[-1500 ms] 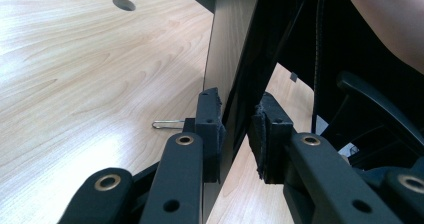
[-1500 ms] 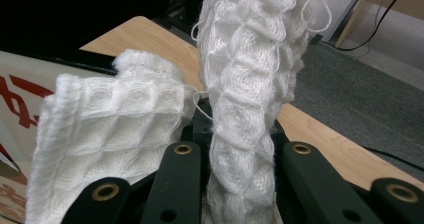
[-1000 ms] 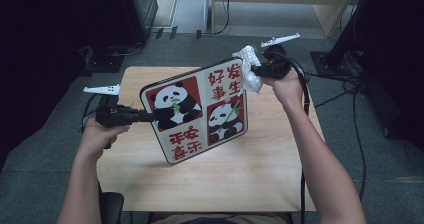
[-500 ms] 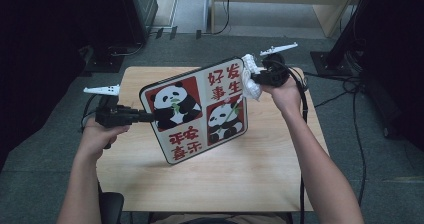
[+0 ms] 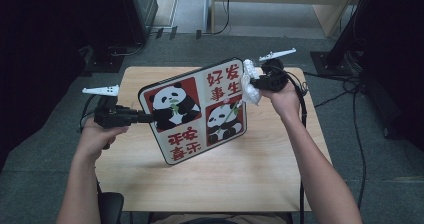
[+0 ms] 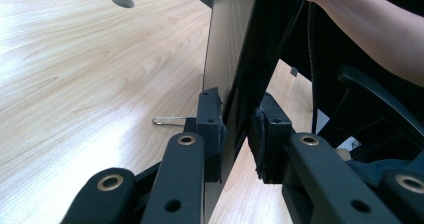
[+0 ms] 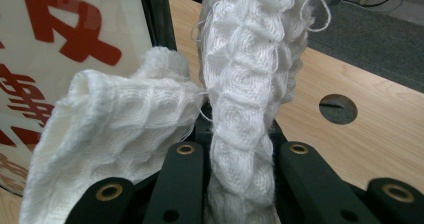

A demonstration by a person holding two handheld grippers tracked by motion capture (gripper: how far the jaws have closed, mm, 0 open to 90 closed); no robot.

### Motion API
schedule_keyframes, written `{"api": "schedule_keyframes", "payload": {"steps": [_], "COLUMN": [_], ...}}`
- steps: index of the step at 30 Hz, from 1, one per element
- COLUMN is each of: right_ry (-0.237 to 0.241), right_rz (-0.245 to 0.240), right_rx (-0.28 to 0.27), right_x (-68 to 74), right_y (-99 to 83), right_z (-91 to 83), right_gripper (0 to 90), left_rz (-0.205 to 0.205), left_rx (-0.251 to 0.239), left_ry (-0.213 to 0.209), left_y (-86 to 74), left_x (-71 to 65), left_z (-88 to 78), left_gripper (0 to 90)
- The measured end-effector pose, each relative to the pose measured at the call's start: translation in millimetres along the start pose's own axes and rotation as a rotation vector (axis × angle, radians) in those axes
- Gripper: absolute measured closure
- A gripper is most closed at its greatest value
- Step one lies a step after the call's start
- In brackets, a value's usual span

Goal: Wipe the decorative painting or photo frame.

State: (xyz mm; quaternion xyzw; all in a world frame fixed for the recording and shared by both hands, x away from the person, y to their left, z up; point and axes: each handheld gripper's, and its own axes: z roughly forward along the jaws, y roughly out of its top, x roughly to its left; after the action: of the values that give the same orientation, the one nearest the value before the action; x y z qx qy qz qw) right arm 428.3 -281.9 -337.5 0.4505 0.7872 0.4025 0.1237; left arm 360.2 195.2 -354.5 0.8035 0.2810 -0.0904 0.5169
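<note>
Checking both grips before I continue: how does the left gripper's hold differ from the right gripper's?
The left gripper pinches the thin rigid edge of the panda-printed picture board; the right gripper clamps a soft white knitted cloth. The left holds the board tilted above the wooden table; the right presses cloth at the board's upper corner. Both are shut on something.

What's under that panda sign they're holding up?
Under the tilted panda sign lies the bare wooden table, with the sign's shadow on it. In the left gripper view a small metal pin lies on the table beside it. The table directly beneath the sign is covered.
</note>
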Motion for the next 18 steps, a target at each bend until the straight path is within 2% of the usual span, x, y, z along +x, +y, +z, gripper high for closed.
{"api": "schedule_keyframes", "payload": {"steps": [18], "right_ry": [0.01], "right_rz": [0.027], "right_rx": [0.008], "right_x": [-3.0], "right_y": [-16.9], "right_z": [8.2], "right_gripper": [79.4], "left_rz": [0.001], "left_rx": [0.003], "left_ry": [-0.004], "left_y": [0.3], "left_x": [-0.2], "left_z": [0.9], "left_gripper": [76.4]}}
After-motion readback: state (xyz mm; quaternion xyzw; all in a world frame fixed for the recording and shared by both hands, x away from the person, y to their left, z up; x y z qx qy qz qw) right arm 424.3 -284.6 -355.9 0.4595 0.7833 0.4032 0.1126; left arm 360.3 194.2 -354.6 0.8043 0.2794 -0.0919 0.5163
